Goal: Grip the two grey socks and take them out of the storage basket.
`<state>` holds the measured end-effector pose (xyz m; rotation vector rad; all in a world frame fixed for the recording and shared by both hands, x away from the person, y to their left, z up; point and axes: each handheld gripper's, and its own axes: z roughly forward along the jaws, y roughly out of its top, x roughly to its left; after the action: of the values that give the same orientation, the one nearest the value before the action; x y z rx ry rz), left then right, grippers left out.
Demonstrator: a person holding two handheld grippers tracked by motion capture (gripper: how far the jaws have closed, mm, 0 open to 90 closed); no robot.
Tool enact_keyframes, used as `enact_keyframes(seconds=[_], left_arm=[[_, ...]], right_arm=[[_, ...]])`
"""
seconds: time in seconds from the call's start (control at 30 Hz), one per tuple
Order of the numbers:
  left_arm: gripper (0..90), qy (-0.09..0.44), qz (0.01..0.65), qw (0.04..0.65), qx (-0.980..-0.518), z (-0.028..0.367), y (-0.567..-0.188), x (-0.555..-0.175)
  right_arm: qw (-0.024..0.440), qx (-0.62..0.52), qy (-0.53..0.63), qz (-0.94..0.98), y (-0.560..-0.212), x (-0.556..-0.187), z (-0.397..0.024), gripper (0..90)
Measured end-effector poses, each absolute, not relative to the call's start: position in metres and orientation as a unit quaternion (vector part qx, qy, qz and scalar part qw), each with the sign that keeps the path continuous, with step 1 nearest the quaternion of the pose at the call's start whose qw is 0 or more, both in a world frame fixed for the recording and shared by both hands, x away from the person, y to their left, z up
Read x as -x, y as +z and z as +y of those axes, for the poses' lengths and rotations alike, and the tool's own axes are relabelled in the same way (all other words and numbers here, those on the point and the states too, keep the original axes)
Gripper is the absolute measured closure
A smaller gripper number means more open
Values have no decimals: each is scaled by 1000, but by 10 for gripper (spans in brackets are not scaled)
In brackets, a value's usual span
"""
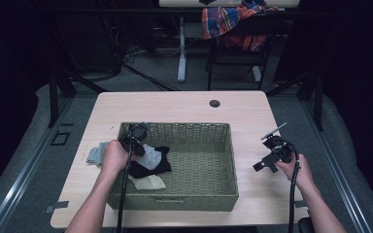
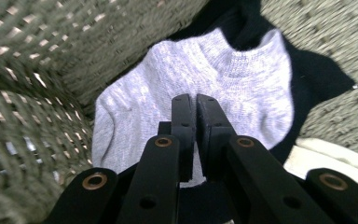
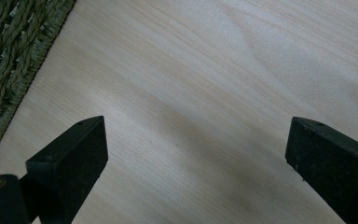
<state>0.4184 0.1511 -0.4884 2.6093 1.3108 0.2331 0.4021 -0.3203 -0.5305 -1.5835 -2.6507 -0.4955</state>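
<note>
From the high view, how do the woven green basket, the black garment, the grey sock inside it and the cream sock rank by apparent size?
1. Woven green basket
2. Black garment
3. Grey sock and cream sock: look alike; the left gripper partly hides the grey one.

No text, label, brand, number or sign could be read anywhere, neither on the woven basket (image 1: 189,194), on the wooden table (image 1: 175,104), nor on the grey sock (image 2: 214,88) seen in the left gripper view.

Black garment (image 2: 317,74) — mostly under sock (image 2: 205,79)
</note>
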Motion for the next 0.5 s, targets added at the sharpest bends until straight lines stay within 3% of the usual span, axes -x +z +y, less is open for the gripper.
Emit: enact_keyframes(seconds=[0.5], left_arm=[[865,104,444,157,-876,164,-447,-409]], right_arm=[[9,500,-149,-853,-528,-403,-322,54]])
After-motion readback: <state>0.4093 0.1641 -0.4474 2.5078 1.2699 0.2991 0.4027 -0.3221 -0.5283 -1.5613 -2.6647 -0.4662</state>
